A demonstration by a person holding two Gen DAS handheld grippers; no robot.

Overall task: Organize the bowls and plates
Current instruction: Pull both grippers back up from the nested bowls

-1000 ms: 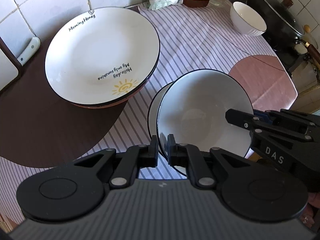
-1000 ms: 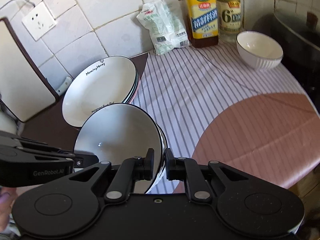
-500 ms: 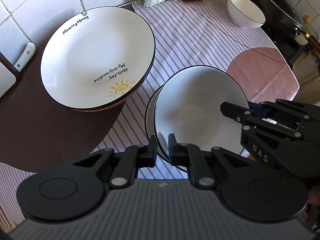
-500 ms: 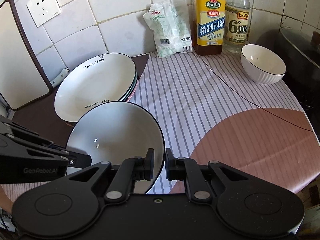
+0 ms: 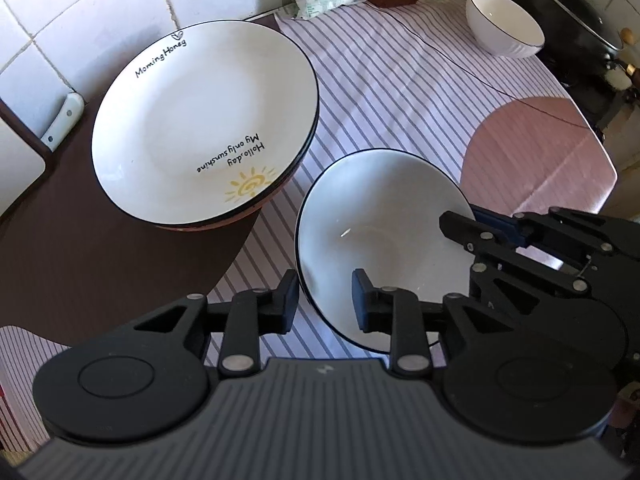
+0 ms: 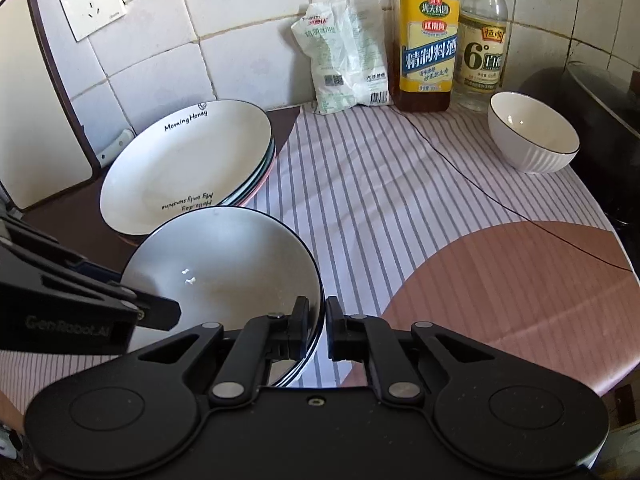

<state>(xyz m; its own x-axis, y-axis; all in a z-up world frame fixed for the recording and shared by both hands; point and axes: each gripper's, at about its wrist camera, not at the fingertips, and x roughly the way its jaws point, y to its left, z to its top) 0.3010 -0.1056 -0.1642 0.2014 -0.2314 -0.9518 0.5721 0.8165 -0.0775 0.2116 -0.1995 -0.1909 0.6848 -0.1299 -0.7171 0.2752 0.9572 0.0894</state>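
plates (image 5: 192, 120): white, black-rimmed stack, by wall | bowl (image 5: 380, 240): white, black rim, near my edge beside plates | my right gripper (image 6: 317, 328): nearly closed, pinching bowl rim | my left gripper (image 5: 324, 300): spread, straddling rim loosely

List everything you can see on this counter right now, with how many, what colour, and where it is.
Plate stack: several, top one white with black rim and sun print, back left by the wall.
Black-rimmed bowl: one visible, white inside, front centre.
Ribbed bowl: one, white, back right.
Bottles: two, one amber with yellow label, one clear, against the tiles.
Packet: one, white and green, left of the bottles.
Wok: one, black, lidded, far right.
Cutting board: one, white with dark edge, leaning far left.
Tablecloth: one, striped white with pink and brown patches.
Left gripper: black, open astride the bowl rim.
Right gripper: black, closed on the bowl rim.
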